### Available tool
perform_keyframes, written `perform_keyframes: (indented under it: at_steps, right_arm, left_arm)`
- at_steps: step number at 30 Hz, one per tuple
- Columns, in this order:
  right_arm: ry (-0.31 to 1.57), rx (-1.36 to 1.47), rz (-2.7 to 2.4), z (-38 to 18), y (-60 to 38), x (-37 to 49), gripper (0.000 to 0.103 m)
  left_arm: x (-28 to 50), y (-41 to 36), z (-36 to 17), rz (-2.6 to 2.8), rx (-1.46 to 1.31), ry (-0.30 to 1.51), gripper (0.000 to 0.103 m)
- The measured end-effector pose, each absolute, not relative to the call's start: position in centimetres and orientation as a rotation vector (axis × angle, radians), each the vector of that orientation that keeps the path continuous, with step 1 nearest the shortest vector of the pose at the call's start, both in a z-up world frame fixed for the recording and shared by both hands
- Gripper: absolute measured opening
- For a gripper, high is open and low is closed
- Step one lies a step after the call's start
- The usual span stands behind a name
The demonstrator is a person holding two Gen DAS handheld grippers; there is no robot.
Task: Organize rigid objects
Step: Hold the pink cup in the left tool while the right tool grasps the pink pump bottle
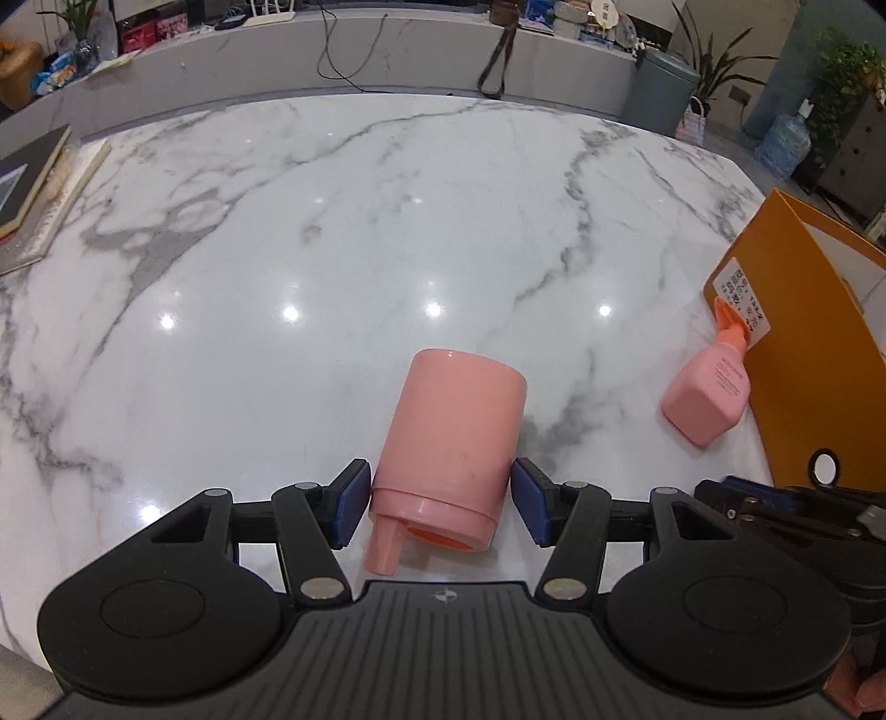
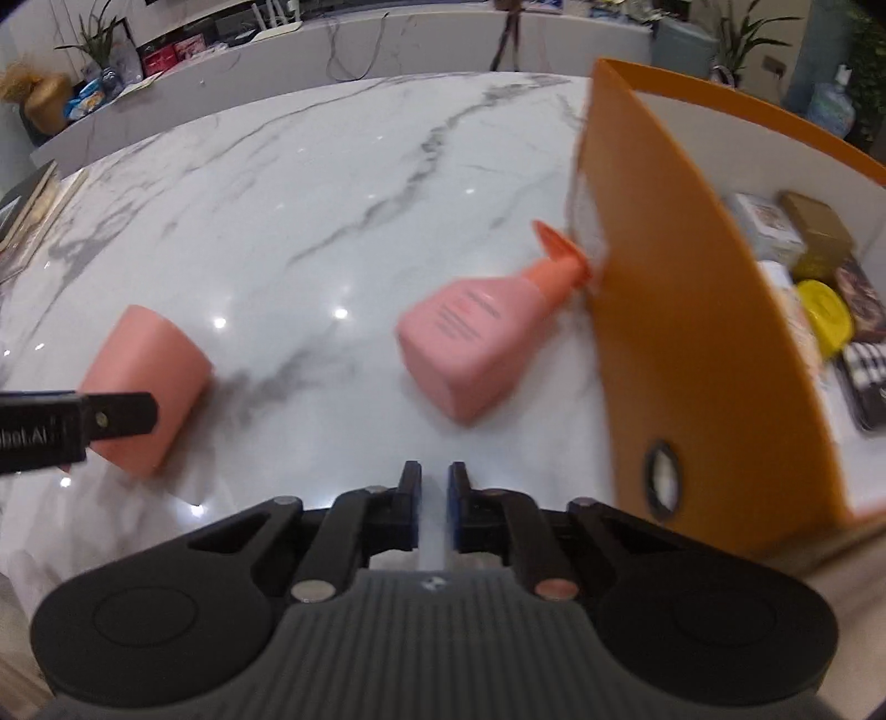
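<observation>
A pink cylindrical pump bottle [image 1: 448, 432] lies with its nozzle toward the camera. My left gripper [image 1: 440, 498] is shut on it, one blue pad against each side near the cap. A flatter pink bottle with an orange cap [image 2: 470, 343] lies on the marble table [image 1: 332, 249], its cap touching the outer wall of the orange box [image 2: 664, 332]. My right gripper [image 2: 434, 498] hovers just in front of that bottle. Only a narrow gap separates its pads and nothing is between them. The right wrist view is blurred, with a left gripper finger [image 2: 111, 415] crossing the cylinder [image 2: 149, 376].
Inside the orange box lie a yellow lid [image 2: 825, 315] and several small boxes and packets. A stack of books [image 1: 33, 194] rests at the table's far left edge. Behind the table runs a grey counter [image 1: 387, 50], with a bin [image 1: 662, 88] and plants beyond.
</observation>
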State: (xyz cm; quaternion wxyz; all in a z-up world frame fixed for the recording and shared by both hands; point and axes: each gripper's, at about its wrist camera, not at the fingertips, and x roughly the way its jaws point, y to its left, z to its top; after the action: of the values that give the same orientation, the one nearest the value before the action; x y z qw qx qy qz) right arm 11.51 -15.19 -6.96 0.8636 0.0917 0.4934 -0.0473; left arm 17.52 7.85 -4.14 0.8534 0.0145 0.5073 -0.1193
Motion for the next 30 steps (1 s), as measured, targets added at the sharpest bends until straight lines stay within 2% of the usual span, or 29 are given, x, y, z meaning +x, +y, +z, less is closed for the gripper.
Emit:
perform_keyframes:
  at_steps: [1, 2, 4, 6, 9, 15, 18, 25, 30]
  right_arm:
    - [1.017, 0.229, -0.128, -6.9, -15.3, 11.3, 0.033]
    - [0.997, 0.281, -0.145, -6.7, -15.7, 11.3, 0.034]
    - [0.943, 0.369, -0.177, -6.2, -15.8, 11.3, 0.057]
    - [0.866, 0.392, -0.236, -5.6, -14.9, 12.2, 0.065]
    - [0.820, 0.356, -0.344, -5.6, -13.7, 13.7, 0.066]
    - [0.858, 0.425, -0.463, -7.4, -14.0, 15.9, 0.064]
    - [0.902, 0.339, -0.354, -7.8, -14.2, 16.3, 0.056]
    - [1.008, 0.106, 0.026, -7.1, -13.3, 14.2, 0.055]
    - [0.984, 0.045, 0.118, -7.2, -12.6, 13.2, 0.056]
  left_arm:
    - [17.5, 7.7, -4.1, -0.245, 0.033, 1.067, 0.064]
    - [17.4, 7.5, -4.2, -0.239, 0.044, 1.065, 0.064]
    - [17.5, 7.0, -4.3, -0.228, 0.072, 1.056, 0.064]
    - [17.6, 6.8, -4.4, -0.193, 0.091, 1.036, 0.064]
    - [18.0, 7.2, -4.4, -0.142, 0.088, 1.021, 0.064]
    - [18.5, 7.7, -4.4, -0.156, 0.054, 1.004, 0.064]
    - [18.5, 7.1, -4.5, -0.208, 0.069, 1.002, 0.064]
    - [18.5, 6.0, -4.7, -0.266, 0.104, 0.991, 0.064]
    - [18.7, 5.9, -5.1, -0.286, 0.088, 1.008, 0.068]
